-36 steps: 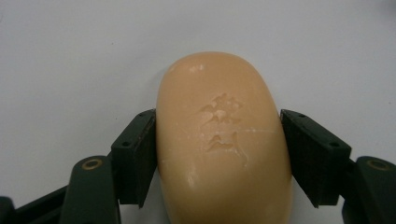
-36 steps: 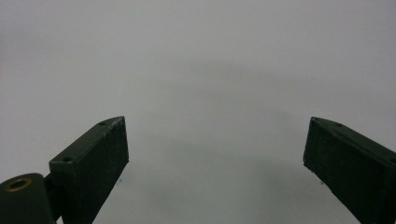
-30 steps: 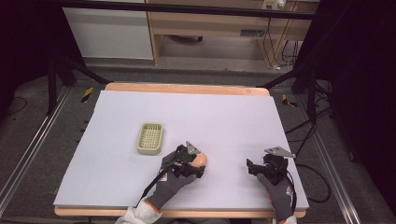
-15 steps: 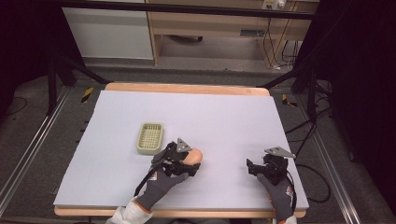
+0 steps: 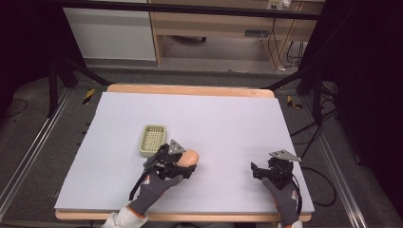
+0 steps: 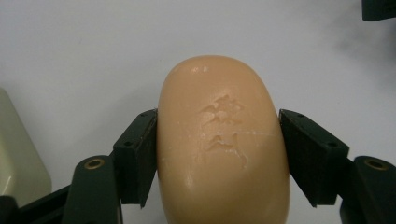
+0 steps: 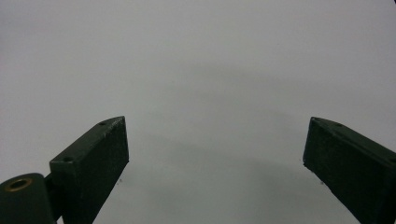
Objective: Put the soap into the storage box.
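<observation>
Both hands wear dark grey knit gloves, the left hand (image 5: 154, 187) with an orange-edged cuff over a pale sleeve (image 5: 124, 219). The right hand (image 5: 284, 202) wears the same kind of glove.

The left gripper (image 6: 217, 156) is black, with two blocky rectangular pads on hinged arms; each pad face carries small screw holes, and a brass-coloured rivet sits at each arm's joint. A grey three-cornered plate (image 5: 176, 147) tops its body.

The right gripper (image 7: 215, 154) has matching black pads with small holes and a brass rivet on one arm. Its own grey plate (image 5: 284, 155) sits on top, and a black cable (image 5: 298, 194) trails back along the glove.
</observation>
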`<state>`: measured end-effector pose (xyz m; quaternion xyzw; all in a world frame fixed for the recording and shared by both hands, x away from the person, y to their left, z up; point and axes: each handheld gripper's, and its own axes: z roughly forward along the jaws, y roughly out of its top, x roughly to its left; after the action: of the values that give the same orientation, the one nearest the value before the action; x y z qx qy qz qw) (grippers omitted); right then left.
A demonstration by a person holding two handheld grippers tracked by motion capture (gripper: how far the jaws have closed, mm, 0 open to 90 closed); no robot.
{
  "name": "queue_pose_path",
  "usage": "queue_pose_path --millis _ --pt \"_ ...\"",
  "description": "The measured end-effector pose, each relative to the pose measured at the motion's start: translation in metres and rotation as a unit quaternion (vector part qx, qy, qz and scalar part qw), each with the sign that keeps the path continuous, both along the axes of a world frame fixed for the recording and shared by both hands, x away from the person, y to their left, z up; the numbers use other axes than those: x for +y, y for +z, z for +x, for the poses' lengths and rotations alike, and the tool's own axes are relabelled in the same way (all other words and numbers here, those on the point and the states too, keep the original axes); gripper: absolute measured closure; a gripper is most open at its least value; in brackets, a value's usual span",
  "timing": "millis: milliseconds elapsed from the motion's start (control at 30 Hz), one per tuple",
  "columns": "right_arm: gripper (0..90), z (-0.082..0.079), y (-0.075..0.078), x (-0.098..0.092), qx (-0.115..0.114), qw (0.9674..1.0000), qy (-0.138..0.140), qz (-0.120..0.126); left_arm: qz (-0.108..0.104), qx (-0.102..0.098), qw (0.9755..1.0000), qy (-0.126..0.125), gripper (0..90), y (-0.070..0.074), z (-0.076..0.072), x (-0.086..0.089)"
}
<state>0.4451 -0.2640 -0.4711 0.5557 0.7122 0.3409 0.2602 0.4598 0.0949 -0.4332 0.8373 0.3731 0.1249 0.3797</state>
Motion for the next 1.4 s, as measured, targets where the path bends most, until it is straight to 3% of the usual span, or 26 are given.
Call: queue_pose_path --millis 567,1400 --pt "7.2 0.000 -0.001 0.000 0.002 1.0000 0.001 -0.006 -0.029 -0.008 0.9992 0.028 32.0 0.017 0.008 0.024" --pt "7.1 0.000 -0.001 0.000 0.000 1.0000 0.000 -0.008 -0.040 -0.022 0.9966 0.069 32.3 0.031 0.020 0.053"
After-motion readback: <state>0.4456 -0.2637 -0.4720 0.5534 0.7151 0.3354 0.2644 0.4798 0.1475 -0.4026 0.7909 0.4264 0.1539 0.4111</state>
